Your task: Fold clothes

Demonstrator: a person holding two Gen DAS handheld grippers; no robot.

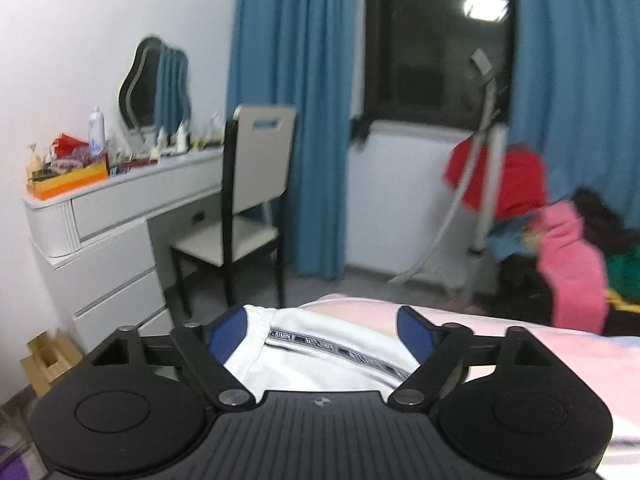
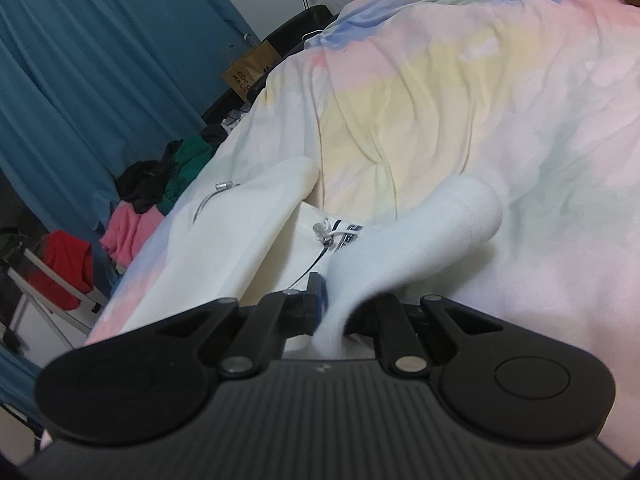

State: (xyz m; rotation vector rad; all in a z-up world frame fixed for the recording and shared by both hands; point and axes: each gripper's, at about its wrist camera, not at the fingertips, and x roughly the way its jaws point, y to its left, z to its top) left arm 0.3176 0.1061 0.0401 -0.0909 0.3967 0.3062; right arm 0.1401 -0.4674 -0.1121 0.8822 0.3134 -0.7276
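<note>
Here, the soft, limp white drawstring garment (image 2: 224, 248) sagged from the right gripper (image 2: 328, 312) clamped on its fabric, while the left gripper (image 1: 320, 334), fingers spread, straddled the printed waistband (image 1: 340, 350), the firmest place to grasp.

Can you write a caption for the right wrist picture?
Right gripper pinching white pants on the bed.
</note>
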